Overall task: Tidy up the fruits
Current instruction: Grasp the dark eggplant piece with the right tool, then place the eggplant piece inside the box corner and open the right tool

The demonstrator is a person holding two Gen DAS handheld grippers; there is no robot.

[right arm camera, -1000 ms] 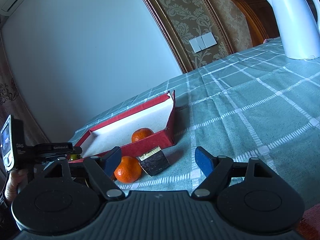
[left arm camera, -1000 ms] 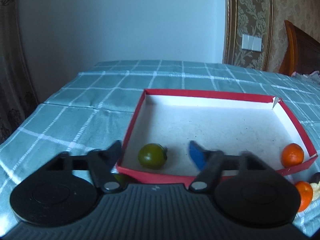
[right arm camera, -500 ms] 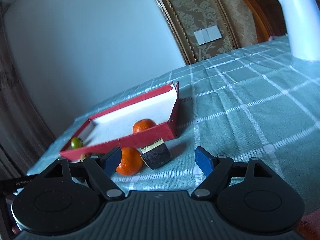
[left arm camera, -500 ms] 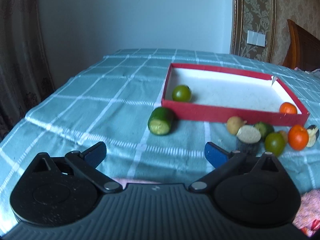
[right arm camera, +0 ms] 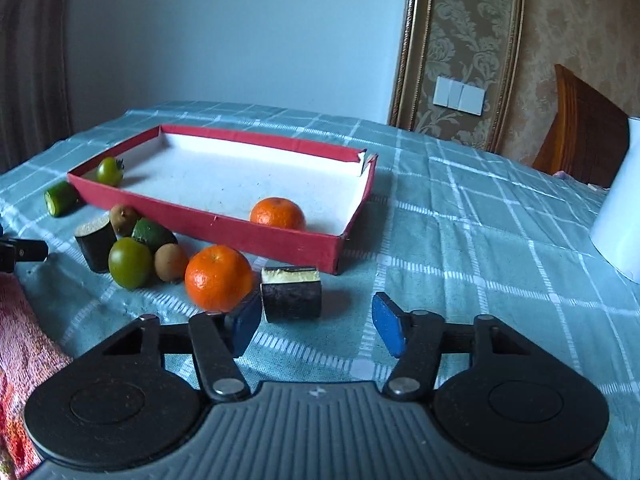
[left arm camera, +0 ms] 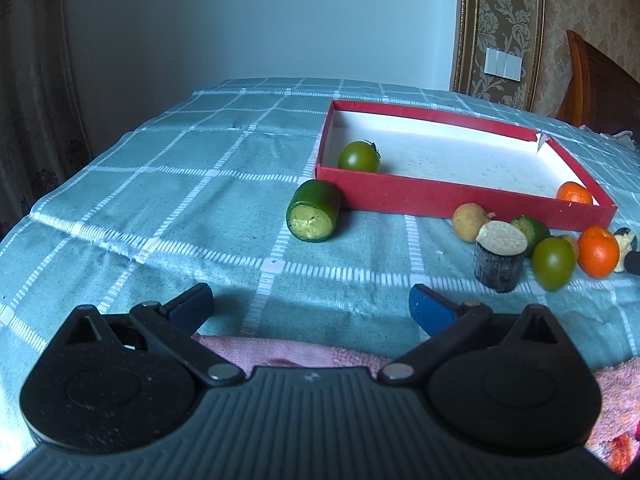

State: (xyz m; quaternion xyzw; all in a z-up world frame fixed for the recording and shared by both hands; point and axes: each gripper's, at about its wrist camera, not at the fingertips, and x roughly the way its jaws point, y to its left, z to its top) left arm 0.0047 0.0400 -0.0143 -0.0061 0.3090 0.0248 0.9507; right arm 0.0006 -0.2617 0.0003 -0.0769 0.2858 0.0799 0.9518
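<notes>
A red tray [left arm camera: 440, 196] [right arm camera: 256, 236] with a white floor holds a green tomato [left arm camera: 359, 156] [right arm camera: 109, 171] and an orange [left arm camera: 574, 193] [right arm camera: 277, 213]. In front of the tray lie a cucumber piece [left arm camera: 314, 211] [right arm camera: 61, 198], a dark eggplant chunk [left arm camera: 499, 256] [right arm camera: 95, 240], a green tomato [left arm camera: 553, 263] [right arm camera: 130, 263], an orange [left arm camera: 599, 251] [right arm camera: 219, 277] and another eggplant chunk [right arm camera: 291, 293]. My left gripper [left arm camera: 310, 306] is open and empty, low over the cloth. My right gripper [right arm camera: 316, 322] is open and empty, just short of the eggplant chunk.
A teal checked cloth [left arm camera: 160, 200] covers the table. A pink towel [left arm camera: 304, 356] [right arm camera: 20, 336] lies at the near edge. Brown kiwis [right arm camera: 171, 262] and an avocado [right arm camera: 154, 234] sit among the loose fruit. A white kettle [right arm camera: 618, 216] stands at the right.
My left gripper has pulled back from over the tray, leaving the green tomato inside, and opened wider. My right gripper has swung left and dropped toward the loose fruit.
</notes>
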